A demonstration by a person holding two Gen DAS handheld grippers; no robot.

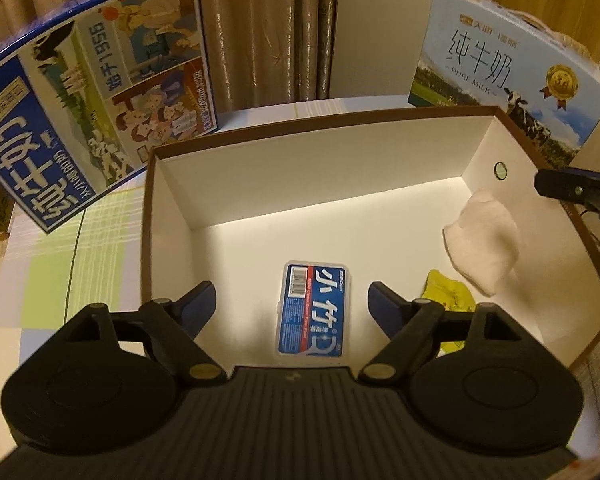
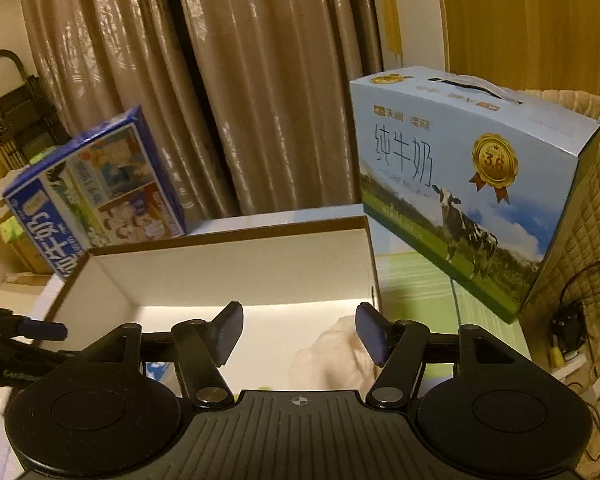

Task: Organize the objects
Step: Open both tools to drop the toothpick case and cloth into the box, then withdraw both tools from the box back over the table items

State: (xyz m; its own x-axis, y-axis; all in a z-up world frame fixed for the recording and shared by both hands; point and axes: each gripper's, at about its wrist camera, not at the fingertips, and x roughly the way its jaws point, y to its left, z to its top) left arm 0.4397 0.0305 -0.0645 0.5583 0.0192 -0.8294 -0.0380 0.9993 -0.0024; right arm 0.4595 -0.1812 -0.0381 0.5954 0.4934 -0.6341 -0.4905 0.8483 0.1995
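An open brown box with white inside (image 1: 180, 200) stands on the table. In it lie a blue floss case (image 1: 314, 310), a crumpled white cloth (image 1: 484, 240) and a yellow packet (image 1: 448, 292). My left gripper (image 1: 292, 304) is open and empty, hovering over the box with the floss case between and below its fingers. My right gripper (image 2: 300, 330) is open and empty above the box's right end (image 2: 228, 252), just over the white cloth (image 2: 332, 360). One right fingertip shows in the left wrist view (image 1: 556, 186) at the box's right rim.
A dark blue milk carton (image 1: 88, 92) leans at the back left and a light blue pure-milk carton (image 1: 512, 68) stands at the back right; both also show in the right wrist view (image 2: 96, 196) (image 2: 468, 184). Brown curtains (image 2: 240, 80) hang behind. Cables (image 2: 580, 320) lie right.
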